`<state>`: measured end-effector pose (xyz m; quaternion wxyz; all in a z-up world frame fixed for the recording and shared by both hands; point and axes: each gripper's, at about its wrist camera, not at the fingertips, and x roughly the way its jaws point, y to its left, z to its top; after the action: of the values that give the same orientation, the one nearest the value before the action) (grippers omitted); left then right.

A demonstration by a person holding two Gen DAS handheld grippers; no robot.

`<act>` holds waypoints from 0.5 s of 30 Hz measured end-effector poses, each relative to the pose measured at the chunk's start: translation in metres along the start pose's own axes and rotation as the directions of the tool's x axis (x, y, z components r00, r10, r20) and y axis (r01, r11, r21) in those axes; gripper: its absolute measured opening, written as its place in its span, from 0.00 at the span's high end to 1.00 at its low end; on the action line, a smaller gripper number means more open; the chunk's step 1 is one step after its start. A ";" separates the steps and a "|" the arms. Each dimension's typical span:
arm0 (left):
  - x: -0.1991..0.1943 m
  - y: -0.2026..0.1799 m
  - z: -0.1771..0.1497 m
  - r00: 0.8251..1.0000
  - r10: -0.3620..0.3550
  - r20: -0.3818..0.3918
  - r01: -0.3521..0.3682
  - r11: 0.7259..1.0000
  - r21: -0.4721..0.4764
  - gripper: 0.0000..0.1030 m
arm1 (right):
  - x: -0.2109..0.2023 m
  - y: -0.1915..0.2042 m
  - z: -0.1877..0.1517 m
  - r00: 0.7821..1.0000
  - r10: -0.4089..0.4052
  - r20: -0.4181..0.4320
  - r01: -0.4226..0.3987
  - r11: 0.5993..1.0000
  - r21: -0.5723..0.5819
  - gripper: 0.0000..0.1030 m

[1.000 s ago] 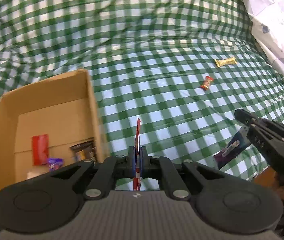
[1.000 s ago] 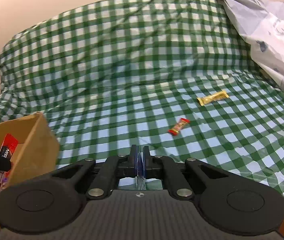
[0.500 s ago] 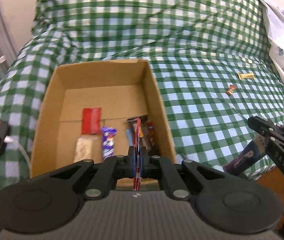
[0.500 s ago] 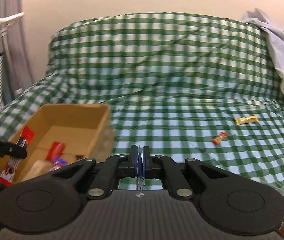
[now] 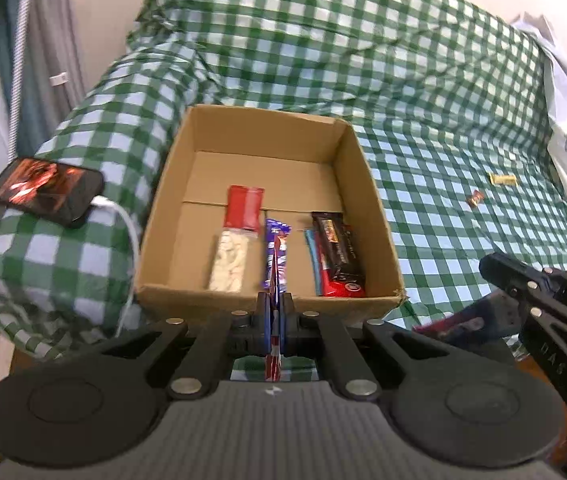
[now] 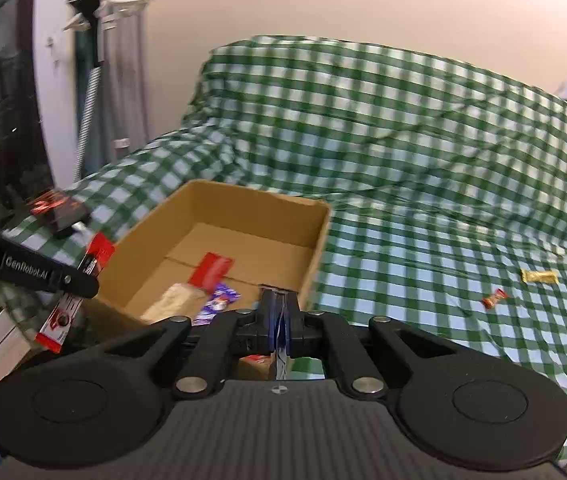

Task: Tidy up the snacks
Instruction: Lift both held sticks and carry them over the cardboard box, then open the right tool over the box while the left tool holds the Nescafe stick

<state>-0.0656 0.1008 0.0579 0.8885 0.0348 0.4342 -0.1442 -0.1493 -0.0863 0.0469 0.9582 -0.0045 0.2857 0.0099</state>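
Note:
My left gripper (image 5: 274, 300) is shut on a thin red and white snack wrapper (image 5: 274, 364), seen edge-on, just in front of the near wall of the open cardboard box (image 5: 375, 200). In the right wrist view that left gripper (image 6: 83, 278) holds the same red and white snack (image 6: 59, 320) left of the box (image 6: 315, 240). My right gripper (image 6: 279, 300) is shut on a blue-edged wrapper (image 6: 281, 344), near the box's front right corner. From the left wrist view the right gripper (image 5: 493, 270) holds this dark purple wrapper (image 5: 459, 324) right of the box.
The box holds a red-topped pack (image 5: 239, 232), a purple bar (image 5: 270, 248) and a dark bar (image 5: 337, 248). A yellow candy (image 5: 503, 179) and a small red candy (image 5: 476, 199) lie on the checked cover. A phone (image 5: 47, 190) with a white cable rests left.
Both views have swung left, bringing the box from the left edge to the middle. Each gripper has stayed shut on its wrapper. The phone has come into view.

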 end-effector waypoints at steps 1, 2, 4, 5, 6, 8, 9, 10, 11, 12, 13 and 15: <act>-0.004 0.004 -0.003 1.000 0.004 0.005 -0.004 1.000 -0.005 0.96 | -0.002 0.005 0.000 1.000 0.006 0.001 -0.006 1.000 -0.008 0.97; -0.007 0.008 -0.004 1.000 0.006 0.008 -0.006 1.000 -0.008 0.96 | -0.003 0.009 0.000 1.000 0.011 0.002 -0.011 1.000 -0.015 0.99; -0.014 0.015 -0.006 1.000 0.009 0.017 -0.009 1.000 -0.015 0.96 | -0.008 0.017 0.000 1.000 0.022 0.006 -0.022 0.999 -0.028 0.99; -0.016 0.017 -0.006 1.000 0.011 0.021 -0.010 1.000 -0.018 0.96 | -0.009 0.020 0.001 1.000 0.028 0.010 -0.027 0.999 -0.034 1.00; -0.018 0.019 -0.006 1.000 0.012 0.024 -0.011 1.000 -0.020 0.96 | -0.010 0.024 0.002 0.999 0.037 0.016 -0.036 0.998 -0.049 1.00; -0.019 0.024 -0.004 1.000 0.012 0.028 -0.011 1.000 -0.024 0.96 | -0.009 0.030 0.004 0.999 0.048 0.020 -0.047 0.996 -0.072 1.00; -0.017 0.026 -0.003 1.000 0.014 0.027 -0.013 0.999 -0.029 0.96 | -0.007 0.031 0.006 0.999 0.049 0.021 -0.047 0.996 -0.074 1.00; -0.016 0.028 -0.003 1.000 0.015 0.023 -0.014 0.999 -0.036 0.96 | -0.004 0.032 0.008 0.999 0.051 0.017 -0.049 0.996 -0.071 1.00; -0.013 0.031 -0.002 1.000 0.013 0.018 -0.012 0.999 -0.042 0.96 | 0.000 0.030 0.011 0.999 0.048 0.014 -0.046 0.997 -0.068 1.00; -0.008 0.032 0.000 1.000 0.012 0.012 -0.012 0.999 -0.046 0.96 | 0.005 0.028 0.012 0.999 0.037 0.012 -0.036 0.997 -0.067 1.00; -0.004 0.034 0.001 1.000 0.017 0.006 -0.017 0.999 -0.045 0.96 | 0.010 0.024 0.013 1.000 0.021 0.004 -0.021 0.998 -0.063 1.00; 0.005 0.035 0.005 1.000 0.017 -0.011 -0.017 0.999 -0.041 0.96 | 0.021 0.009 0.013 1.000 -0.008 -0.019 0.007 1.000 -0.021 1.00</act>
<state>-0.0491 0.1317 0.0551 0.8879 0.0211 0.4416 -0.1275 -0.1246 -0.0772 0.0464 0.9554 -0.0155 0.2949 0.0091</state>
